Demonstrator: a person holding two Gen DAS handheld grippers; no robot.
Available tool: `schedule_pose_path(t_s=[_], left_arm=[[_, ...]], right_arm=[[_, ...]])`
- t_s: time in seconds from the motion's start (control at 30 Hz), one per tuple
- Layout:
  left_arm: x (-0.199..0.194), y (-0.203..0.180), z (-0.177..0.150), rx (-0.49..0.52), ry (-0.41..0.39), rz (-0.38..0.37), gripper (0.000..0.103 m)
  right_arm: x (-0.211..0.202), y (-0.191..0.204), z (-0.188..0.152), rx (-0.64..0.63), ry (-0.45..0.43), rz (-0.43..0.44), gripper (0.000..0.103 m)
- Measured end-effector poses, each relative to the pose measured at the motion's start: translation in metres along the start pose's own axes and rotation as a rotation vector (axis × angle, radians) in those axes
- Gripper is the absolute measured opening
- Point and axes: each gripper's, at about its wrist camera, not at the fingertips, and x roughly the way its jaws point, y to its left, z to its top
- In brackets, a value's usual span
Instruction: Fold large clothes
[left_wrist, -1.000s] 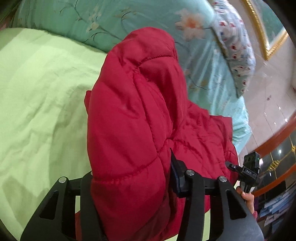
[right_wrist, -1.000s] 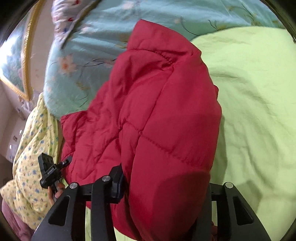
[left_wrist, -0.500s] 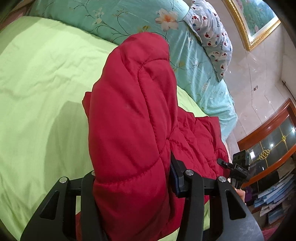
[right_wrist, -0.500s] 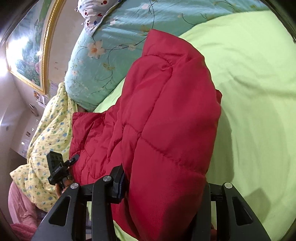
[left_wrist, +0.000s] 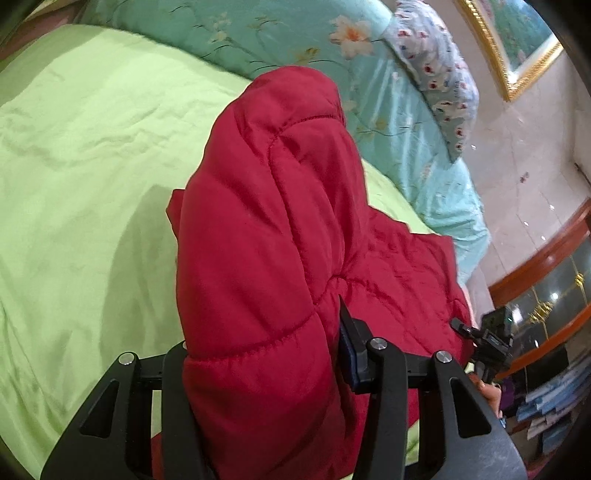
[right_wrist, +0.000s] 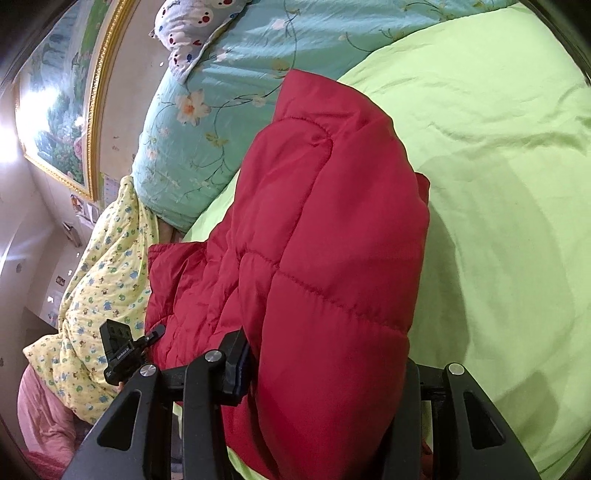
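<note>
Left claw (left_wrist: 258, 373) and right claw (right_wrist: 325, 380) each pinch a thick fold of the red padded jacket (left_wrist: 266, 229) | change: both carried it sideways over the green bed sheet (left_wrist: 81, 155), then stopped | jacket hangs lifted, rest trailing on the bed | judgement: ready to lay down the fold.

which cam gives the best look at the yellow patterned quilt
The right wrist view: the yellow patterned quilt shows there along the left side, bunched beside the red padded jacket and under the teal floral duvet. The left wrist view shows none of it.
</note>
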Motion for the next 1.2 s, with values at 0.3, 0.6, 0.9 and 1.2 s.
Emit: schedule_pose_path(t_s=[0.3,0.6,0.9,1.2], left_arm=[[0.019,-0.010,-0.010,0.053,-0.060,0.179,0.061],[0.008,-0.026,-0.018,0.023,-0.143,0.327,0.079],[-0.025,-0.037,-0.018,0.054,-0.203,0.409,0.080],[-0.046,-0.067,-0.032,0.135,-0.240,0.380,0.080]], right_arm=[[0.010,-0.013,-0.007,-0.017,-0.043,-0.073,0.058],[0.011,-0.030,-0.010,0.036,-0.075,-0.054,0.070],[0.009,-0.033,-0.012,0.048,-0.093,-0.062,0.079],[-0.020,-0.026,-0.021,0.045,-0.236,-0.183,0.091]])
